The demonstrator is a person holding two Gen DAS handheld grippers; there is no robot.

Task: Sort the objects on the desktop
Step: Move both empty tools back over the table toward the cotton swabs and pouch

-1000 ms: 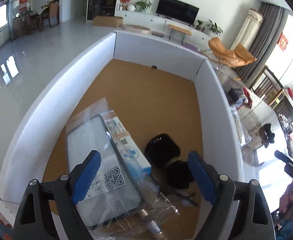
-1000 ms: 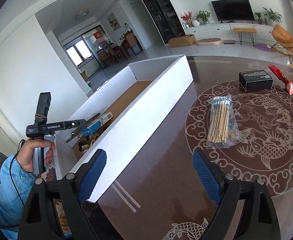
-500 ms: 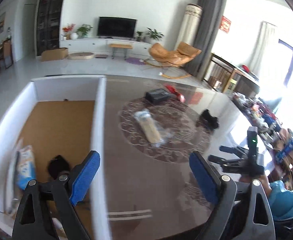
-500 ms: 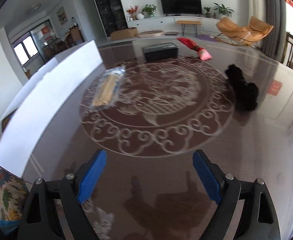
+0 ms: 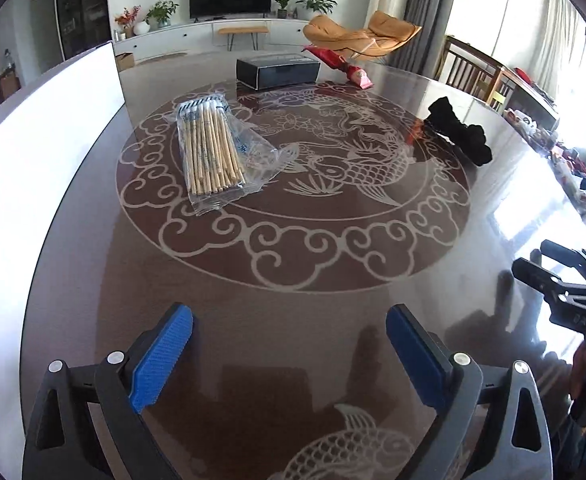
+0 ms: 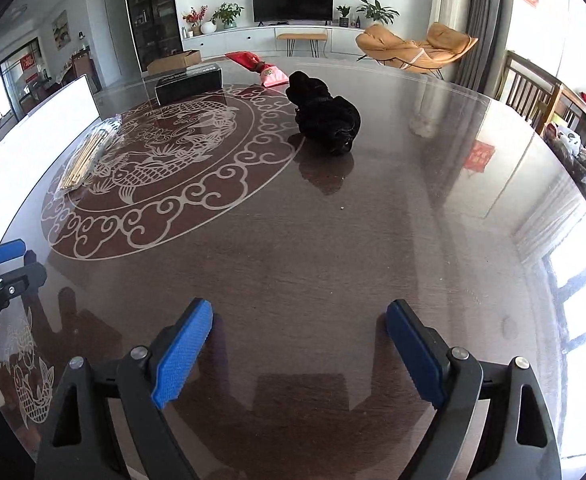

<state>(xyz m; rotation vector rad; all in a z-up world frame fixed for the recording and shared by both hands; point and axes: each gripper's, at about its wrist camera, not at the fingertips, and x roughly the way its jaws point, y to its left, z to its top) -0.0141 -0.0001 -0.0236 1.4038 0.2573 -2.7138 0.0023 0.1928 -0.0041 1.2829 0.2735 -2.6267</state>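
Dark glossy wood with a pale fish-and-cloud pattern makes the counter (image 5: 293,320), and both grippers hang above its near part with nothing between their blue pads. The left gripper (image 5: 289,356) has its jaws wide apart; they have just been opening, and only bare counter shows between them. The right gripper (image 6: 299,354) also stands apart and empty. A clear bag of wooden sticks (image 5: 213,152) lies on the left part of the round pattern, near the white wall of the box (image 5: 53,152). Behind it a black box (image 5: 277,72) sits at the far edge of the pattern, with a red pouch (image 5: 341,66) just beside it to the right. A black cloth bundle (image 6: 327,118) rests at the right rim of the pattern, well apart from both grippers.
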